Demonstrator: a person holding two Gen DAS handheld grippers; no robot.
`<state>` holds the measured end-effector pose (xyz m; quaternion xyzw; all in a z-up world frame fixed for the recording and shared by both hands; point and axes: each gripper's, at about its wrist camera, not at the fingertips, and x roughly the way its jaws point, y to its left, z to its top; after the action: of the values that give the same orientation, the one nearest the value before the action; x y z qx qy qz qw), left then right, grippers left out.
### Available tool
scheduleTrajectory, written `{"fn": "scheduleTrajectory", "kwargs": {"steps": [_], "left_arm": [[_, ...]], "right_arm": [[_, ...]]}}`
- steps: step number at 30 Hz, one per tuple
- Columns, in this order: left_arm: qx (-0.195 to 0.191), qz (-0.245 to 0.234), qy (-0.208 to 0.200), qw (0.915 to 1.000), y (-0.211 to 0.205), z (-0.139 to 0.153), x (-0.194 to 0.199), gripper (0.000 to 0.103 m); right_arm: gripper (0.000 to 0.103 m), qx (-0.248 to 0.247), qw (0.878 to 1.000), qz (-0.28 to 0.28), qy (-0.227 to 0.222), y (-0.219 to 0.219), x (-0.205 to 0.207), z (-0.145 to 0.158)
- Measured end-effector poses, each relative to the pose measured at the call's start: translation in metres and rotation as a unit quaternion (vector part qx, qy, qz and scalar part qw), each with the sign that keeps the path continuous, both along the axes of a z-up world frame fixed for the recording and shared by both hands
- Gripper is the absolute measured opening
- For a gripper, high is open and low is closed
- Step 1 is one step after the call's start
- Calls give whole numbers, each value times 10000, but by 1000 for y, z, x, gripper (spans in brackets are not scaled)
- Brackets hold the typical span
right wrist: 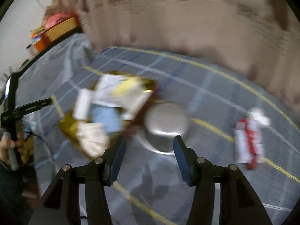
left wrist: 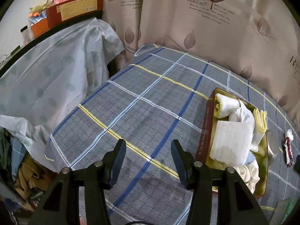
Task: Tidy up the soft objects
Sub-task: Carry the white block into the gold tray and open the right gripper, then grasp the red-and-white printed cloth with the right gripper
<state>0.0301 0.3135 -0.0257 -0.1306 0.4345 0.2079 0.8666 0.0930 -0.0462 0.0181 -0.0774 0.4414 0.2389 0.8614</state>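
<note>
Both your claws gape empty, and your right claw [right wrist: 148, 148] is nearer the red-and-white cloth [right wrist: 248, 140] lying ahead to its right, long axis pointing away, beyond the bowl [right wrist: 166, 121] from the filled box [left wrist: 205, 129].

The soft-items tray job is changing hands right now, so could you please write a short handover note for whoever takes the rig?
Left gripper: open, holding nothing, above bare plaid cloth just left of the tray.
Right gripper: open, holding nothing, aimed at the metal bowl; this view is motion-blurred.
Done: the tray already holds folded white towels, a yellow-edged cloth and a light blue piece.
Left: one red-and-white soft item lies on the cloth, apart from the tray, right of the bowl. It probably goes in next.
</note>
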Motion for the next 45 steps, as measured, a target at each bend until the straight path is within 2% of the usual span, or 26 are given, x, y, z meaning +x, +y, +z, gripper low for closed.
{"fn": "scheduleTrajectory", "kwargs": {"steps": [6,12,19,24,27,30,32,34,37,40,45], "left_arm": [[29,-99,91,9999,-8,-5,4,51],[4,-192,202,9996,-14,-12,8,51],[-321,-199,252,9990,-13,-15,10,51],[-157,-205,305,9992,-19,-9,13,51],[30,-271,290,9992,-27,-3,17,51],[79,-394,245,9989,-39,5,23,51],[127,-539,214,9982,-51,11,29,51],[181,-647,196,9975,-61,15,35,51],[272,-888,195,9955,-82,20,47,51],[309,-1162,152,9926,-106,24,57,51],[199,-1623,120,9865,-147,27,74,51]], "right_arm": [[62,-375,9967,-716,-39,-89,26,8],[72,-452,9930,-1065,233,-142,60,-19],[75,-676,9900,-1104,563,-145,103,-71],[75,-864,9878,-1107,675,-146,131,-94],[75,-706,9884,-1085,796,-147,141,-103],[73,-536,9908,-941,810,-144,141,-110],[64,-526,9928,-830,678,-142,138,-109],[43,-396,9950,-677,625,-141,133,-107],[32,-291,9953,-683,619,-147,127,-106],[26,-101,9945,-814,647,-161,120,-105],[26,75,9914,-1160,602,-199,97,-103]]}}
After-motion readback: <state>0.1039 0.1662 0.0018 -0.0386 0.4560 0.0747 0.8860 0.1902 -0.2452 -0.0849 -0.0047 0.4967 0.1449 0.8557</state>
